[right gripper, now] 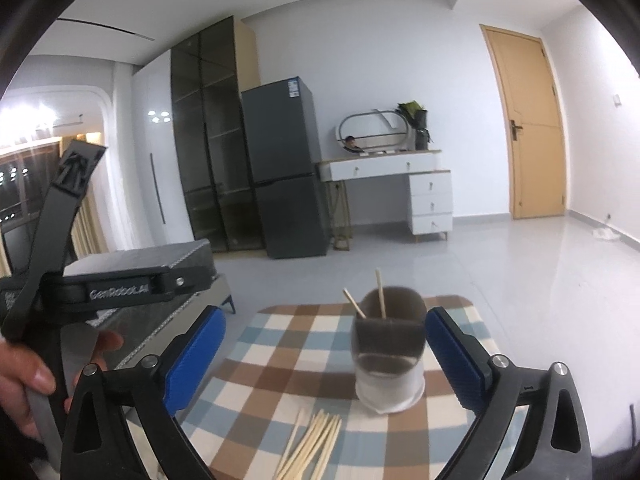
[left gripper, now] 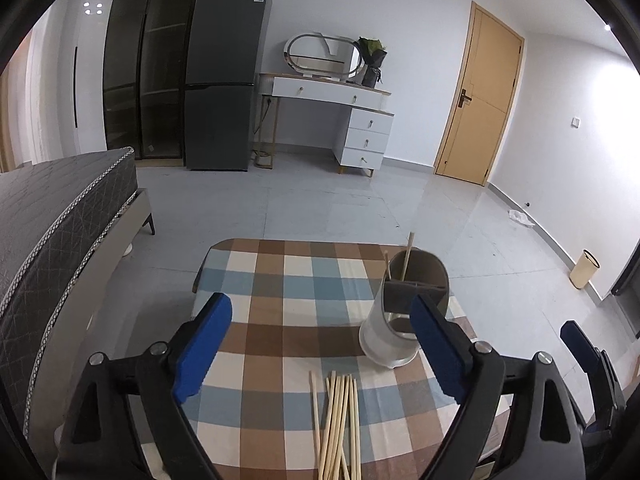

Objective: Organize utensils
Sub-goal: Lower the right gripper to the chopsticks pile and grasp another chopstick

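a loose bundle of wooden chopsticks [left gripper: 338, 424] lies on the checked tablecloth [left gripper: 280, 280], just in front of the utensil holder [left gripper: 404, 308], where two sticks already stand. the left gripper [left gripper: 316, 352] and the right gripper [right gripper: 324, 360] both stand wide with nothing between them. the sticks look light, stiff and prone to roll; pinching one near mid-length seems safest.

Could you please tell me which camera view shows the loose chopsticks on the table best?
The left wrist view: the loose chopsticks lie centred, in sharp focus, though they run off the bottom edge. The right wrist view shows the same bundle smaller, slanted and slightly blurred.
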